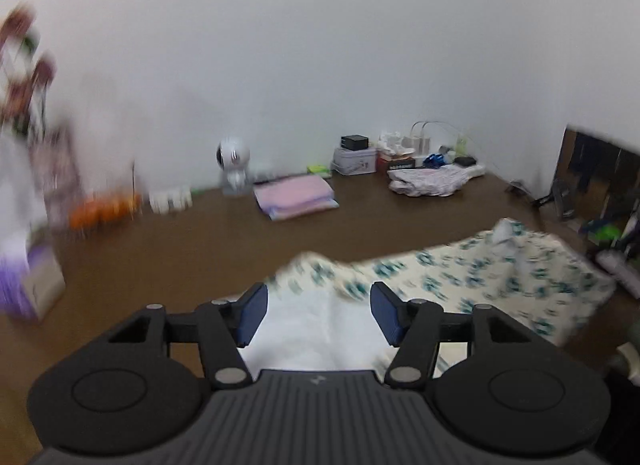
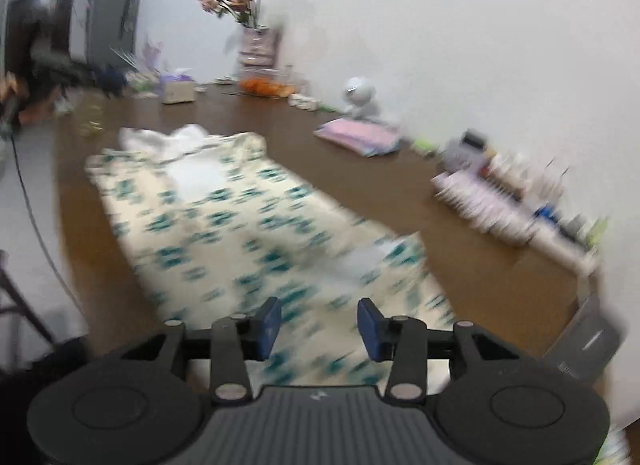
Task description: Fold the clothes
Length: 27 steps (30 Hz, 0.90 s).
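A cream garment with a teal print (image 1: 480, 277) lies spread flat on the brown table (image 1: 180, 245), with its white inner side (image 1: 320, 329) turned up at the near end. My left gripper (image 1: 319, 297) hovers over that white part, jaws apart, and the blue pads (image 1: 252, 313) press on nothing. In the right wrist view the same garment (image 2: 224, 217) stretches away towards a white collar end (image 2: 168, 141). My right gripper (image 2: 319, 313) stands open above its near edge, with only the cloth below showing through the gap. Both views are blurred.
A folded pink cloth (image 1: 294, 197) and a small white round-headed figure (image 1: 234, 163) sit by the wall. A crumpled pale garment (image 1: 432, 179), a tin box (image 1: 355, 159) and chargers crowd the far right corner. A tissue box (image 2: 178, 91), oranges (image 2: 264, 86) and a flower vase (image 2: 256, 45) stand further along.
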Available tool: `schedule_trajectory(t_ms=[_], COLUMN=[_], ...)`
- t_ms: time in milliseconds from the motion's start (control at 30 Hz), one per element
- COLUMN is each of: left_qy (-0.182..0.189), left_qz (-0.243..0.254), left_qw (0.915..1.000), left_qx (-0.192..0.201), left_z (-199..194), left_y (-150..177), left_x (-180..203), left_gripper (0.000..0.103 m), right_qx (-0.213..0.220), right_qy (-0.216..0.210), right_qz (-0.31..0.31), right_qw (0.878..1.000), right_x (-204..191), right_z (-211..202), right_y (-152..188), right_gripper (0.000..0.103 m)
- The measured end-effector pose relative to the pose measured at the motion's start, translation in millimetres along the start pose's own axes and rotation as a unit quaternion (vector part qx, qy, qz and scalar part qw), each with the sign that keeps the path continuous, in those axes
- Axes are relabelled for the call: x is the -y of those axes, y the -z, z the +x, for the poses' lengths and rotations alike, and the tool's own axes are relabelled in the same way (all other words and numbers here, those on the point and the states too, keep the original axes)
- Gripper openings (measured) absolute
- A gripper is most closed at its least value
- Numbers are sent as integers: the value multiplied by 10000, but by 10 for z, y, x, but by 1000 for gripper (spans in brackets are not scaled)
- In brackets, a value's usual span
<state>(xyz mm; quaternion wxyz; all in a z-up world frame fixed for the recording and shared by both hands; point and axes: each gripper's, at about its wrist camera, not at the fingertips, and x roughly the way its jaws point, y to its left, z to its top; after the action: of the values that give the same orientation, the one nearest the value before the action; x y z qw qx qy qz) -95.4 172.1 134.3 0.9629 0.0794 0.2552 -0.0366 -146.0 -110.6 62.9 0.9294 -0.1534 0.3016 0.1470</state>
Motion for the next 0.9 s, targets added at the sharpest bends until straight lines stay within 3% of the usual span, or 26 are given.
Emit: schedule_trajectory(t_ms=[67, 133, 233, 367, 467, 567, 600, 633, 667, 700, 733, 767, 900], left_qy=[59, 366, 763, 980, 956, 1111, 1168, 1225, 1282, 1267, 1232, 1215, 814], left_qz=[557, 860, 692, 484, 363, 569, 608, 637, 666, 724, 791, 882, 1393], left_qw=[9982, 9947, 9897, 9784, 9751, 9718, 9708, 9697, 9687, 9688, 9692, 9704, 9790], left_qx=[-215, -435, -999, -1756, -1970, -2000, -2007, -2013, -2020, -2003, -1978, -1892, -1243], left_z=[316, 680, 1335, 2099, 2423, 2537, 2537, 2528, 2520, 2512, 2504, 2473, 2041], left_y=[-260, -436, -588, -529, -463, -390, -375, -363, -351, -344, -339, -341, -419], left_x=[76, 101, -16, -185, -232, -230, -240, -254, -268, -256, -237, -197, 10], left_gripper=[59, 63, 64, 64, 64, 64, 61, 46, 38, 20, 8, 5, 2], right_qx=[-27, -103, -306, -680, -934, -1228, -1341, -1428, -1512, -1534, -1511, -1488, -1008], right_qy=[182, 184, -115, -546, -719, -788, -794, -819, -846, -899, -977, -1051, -551], right_qz=[-121, -81, 65, 462, 850, 954, 880, 770, 661, 605, 566, 525, -223], right_qw=[9998, 9997, 9994, 9951, 9894, 9847, 9838, 9833, 9827, 9822, 9820, 9819, 9931], right_x=[140, 318, 598, 952, 1143, 1201, 1179, 1146, 1113, 1097, 1080, 1064, 802], right_z=[138, 312, 597, 1051, 1372, 1628, 1680, 1707, 1733, 1735, 1731, 1728, 1494], right_y=[-190, -356, -548, -664, -678, -620, -595, -561, -528, -494, -474, -454, -495], right_gripper=[41, 41, 41, 41, 41, 41, 41, 39, 37, 32, 13, 6, 4])
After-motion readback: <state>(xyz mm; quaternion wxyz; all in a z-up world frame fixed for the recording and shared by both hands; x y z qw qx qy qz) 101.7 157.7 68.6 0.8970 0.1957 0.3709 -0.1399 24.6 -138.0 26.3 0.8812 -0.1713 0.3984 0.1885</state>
